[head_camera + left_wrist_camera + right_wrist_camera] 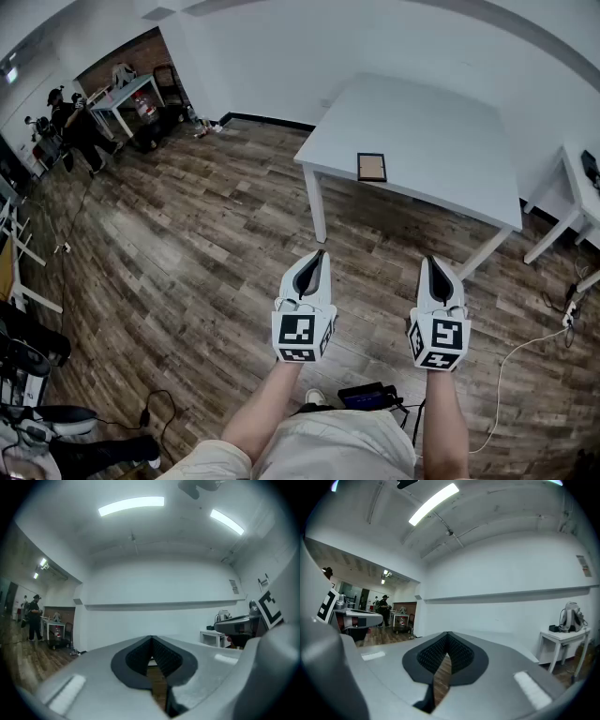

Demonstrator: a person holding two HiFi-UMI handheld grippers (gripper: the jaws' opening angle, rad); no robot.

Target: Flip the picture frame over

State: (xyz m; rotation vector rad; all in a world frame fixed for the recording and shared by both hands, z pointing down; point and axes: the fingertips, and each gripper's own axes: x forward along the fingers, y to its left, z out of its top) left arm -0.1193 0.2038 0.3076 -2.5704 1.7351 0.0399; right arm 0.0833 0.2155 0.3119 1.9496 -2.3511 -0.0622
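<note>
Head view: left tongs (321, 253), right tongs (431, 260) closed, far from picture frame (372, 167).

white table (441, 141); dark-edged, tan picture frame (371, 167)

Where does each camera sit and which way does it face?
Head view: on the head, steeply down at table and picture frame; forearms, left tongs, right tongs show.
Left gripper view: on left tongs, along shut jaws toward a white wall.
Right gripper view: same on right tongs, jaws shut.
Shared: that white wall; distant person.
</note>
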